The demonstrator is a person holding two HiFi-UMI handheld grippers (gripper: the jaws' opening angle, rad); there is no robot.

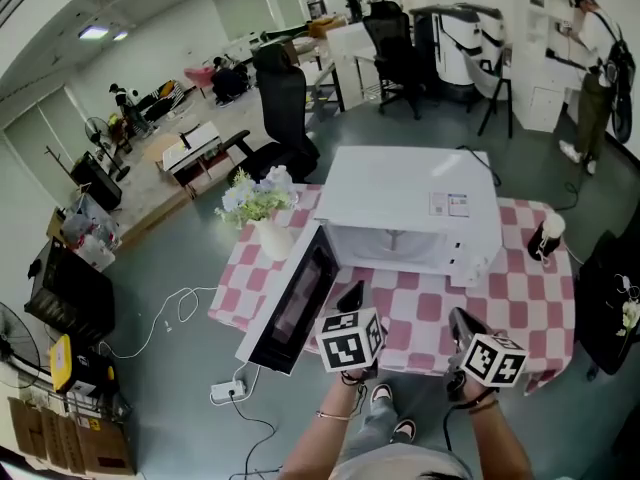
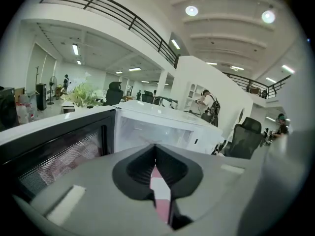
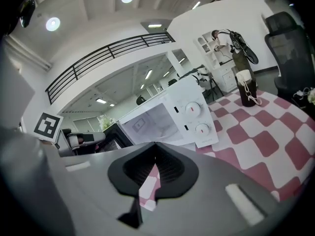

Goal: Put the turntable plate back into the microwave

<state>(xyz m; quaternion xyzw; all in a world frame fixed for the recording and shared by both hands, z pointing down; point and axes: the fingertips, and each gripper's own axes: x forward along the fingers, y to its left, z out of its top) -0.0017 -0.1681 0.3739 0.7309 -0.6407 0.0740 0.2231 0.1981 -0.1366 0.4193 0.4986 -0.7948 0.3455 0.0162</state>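
Main worry on this checkered table (image 1: pixel 520 298): the microwave (image 1: pixel 415 203) has its door (image 1: pixel 295 303) swung wide open, right next to the left claw (image 2: pixel 154 146). A careless swing could whack it, or tip the flower vase (image 1: pixel 272 236) just behind. The plate (image 1: pixel 392 240) seems to be lying on the oven floor, though it's faint. The left claw and the right claw (image 3: pixel 155 144) are both pinched together, holding nothing.

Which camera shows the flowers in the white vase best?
The head view: the flowers and vase show clearly, from above. The left gripper view shows them small, past the microwave door. The right gripper view shows only a tiny distant tuft.
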